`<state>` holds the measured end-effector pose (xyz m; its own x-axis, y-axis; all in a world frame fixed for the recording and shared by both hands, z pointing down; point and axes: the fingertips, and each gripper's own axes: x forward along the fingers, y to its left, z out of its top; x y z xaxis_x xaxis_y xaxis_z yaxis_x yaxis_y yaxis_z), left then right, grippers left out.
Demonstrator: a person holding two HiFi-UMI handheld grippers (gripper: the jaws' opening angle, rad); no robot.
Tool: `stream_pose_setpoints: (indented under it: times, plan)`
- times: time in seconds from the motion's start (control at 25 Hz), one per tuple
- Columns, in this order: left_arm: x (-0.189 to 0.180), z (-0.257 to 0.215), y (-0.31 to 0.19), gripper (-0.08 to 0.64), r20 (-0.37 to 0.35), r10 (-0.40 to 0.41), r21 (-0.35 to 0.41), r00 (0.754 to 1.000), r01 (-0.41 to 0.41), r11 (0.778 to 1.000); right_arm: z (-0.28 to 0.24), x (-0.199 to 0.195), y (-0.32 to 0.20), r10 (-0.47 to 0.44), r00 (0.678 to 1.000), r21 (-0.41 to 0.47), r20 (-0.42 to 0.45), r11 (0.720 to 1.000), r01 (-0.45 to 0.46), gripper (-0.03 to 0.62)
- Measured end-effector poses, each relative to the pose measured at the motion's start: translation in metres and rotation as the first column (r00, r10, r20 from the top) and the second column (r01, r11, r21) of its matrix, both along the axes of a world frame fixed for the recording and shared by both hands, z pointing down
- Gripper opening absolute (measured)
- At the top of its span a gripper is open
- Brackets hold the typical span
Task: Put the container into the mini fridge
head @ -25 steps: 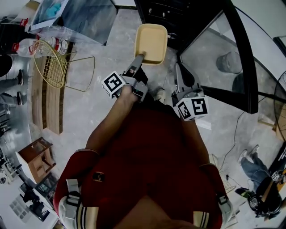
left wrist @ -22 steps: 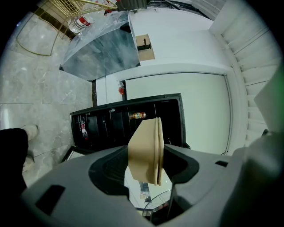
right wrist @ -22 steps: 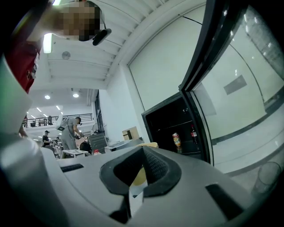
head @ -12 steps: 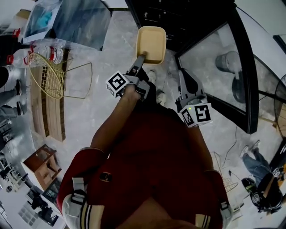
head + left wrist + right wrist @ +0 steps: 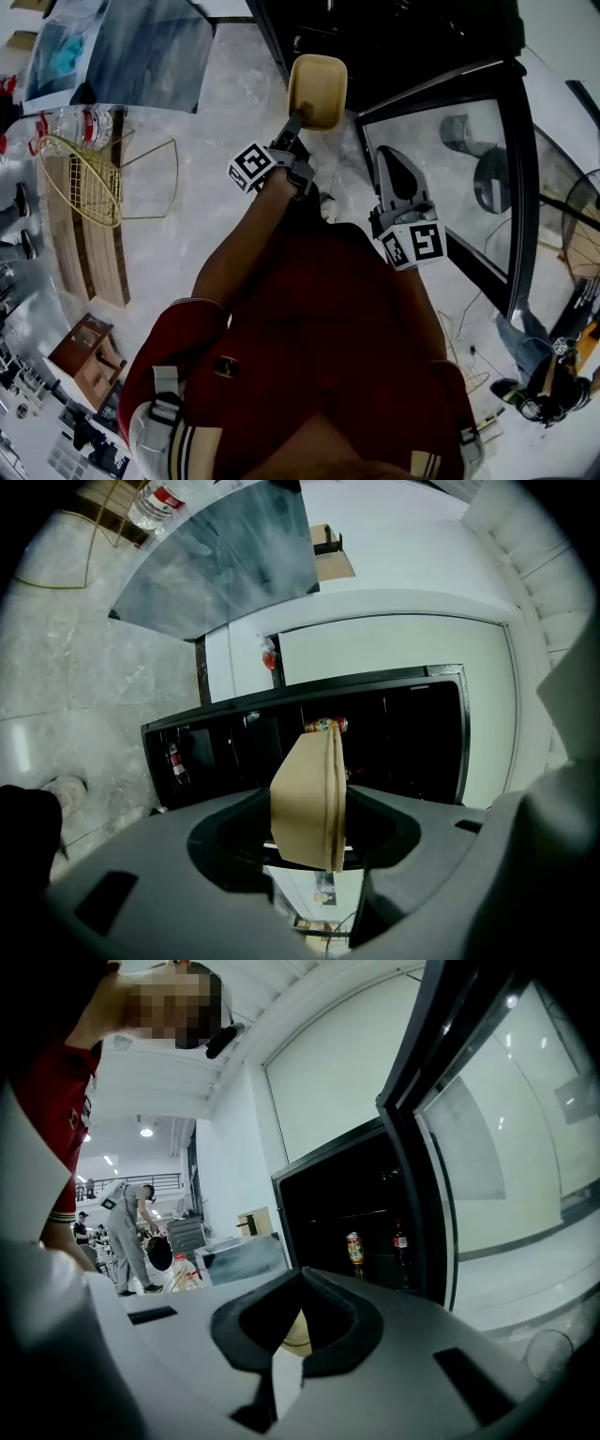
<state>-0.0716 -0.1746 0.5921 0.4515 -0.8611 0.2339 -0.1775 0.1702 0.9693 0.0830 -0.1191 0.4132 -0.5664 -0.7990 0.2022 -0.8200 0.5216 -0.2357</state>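
Observation:
A tan lidded container (image 5: 317, 89) hangs in front of the mini fridge (image 5: 394, 37), whose black inside stands open. My left gripper (image 5: 294, 124) is shut on the container's near end. In the left gripper view the container (image 5: 309, 799) stands edge-on between the jaws of the left gripper (image 5: 309, 841), with the fridge shelves (image 5: 412, 733) and a can (image 5: 325, 726) behind it. My right gripper (image 5: 397, 178) is shut and empty, just right of the container and beside the open glass door (image 5: 469, 150). In the right gripper view the right gripper (image 5: 302, 1279) points at the fridge, with the can (image 5: 354, 1248) and a bottle (image 5: 400, 1238) inside.
The glass door's black frame (image 5: 520, 187) swings out to the right. On the marble floor at the left lie a gold wire basket (image 5: 84, 173), water bottles (image 5: 66, 127), a wooden slat bench (image 5: 89, 253) and a small wooden stool (image 5: 89, 347). A person (image 5: 534, 384) sits at the lower right.
The container and my left gripper have moved forward, closer to the fridge opening. The right gripper has come up alongside the door, still shut.

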Motion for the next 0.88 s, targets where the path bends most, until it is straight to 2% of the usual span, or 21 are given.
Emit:
stream_pose_setpoints:
  times: [0.36, 0.56, 0.88]
  plan:
    - [-0.006, 0.058, -0.05, 0.235, -0.013, 0.013, -0.034, 1.0, -0.013, 0.999, 0.019, -0.012, -0.033, 0.027, 0.998, -0.031, -0.049, 0.999, -0.028, -0.006]
    - [0.002, 0.082, -0.079, 0.235, -0.023, 0.024, -0.056, 0.999, -0.025, 0.998, 0.027, -0.011, -0.043, 0.059, 0.995, -0.056, -0.084, 0.996, -0.064, -0.006]
    - [0.002, 0.107, -0.117, 0.235, -0.04, -0.015, -0.086, 0.999, 0.011, 0.996, 0.042, -0.015, -0.054, 0.093, 0.991, -0.1, -0.098, 0.99, -0.102, -0.006]
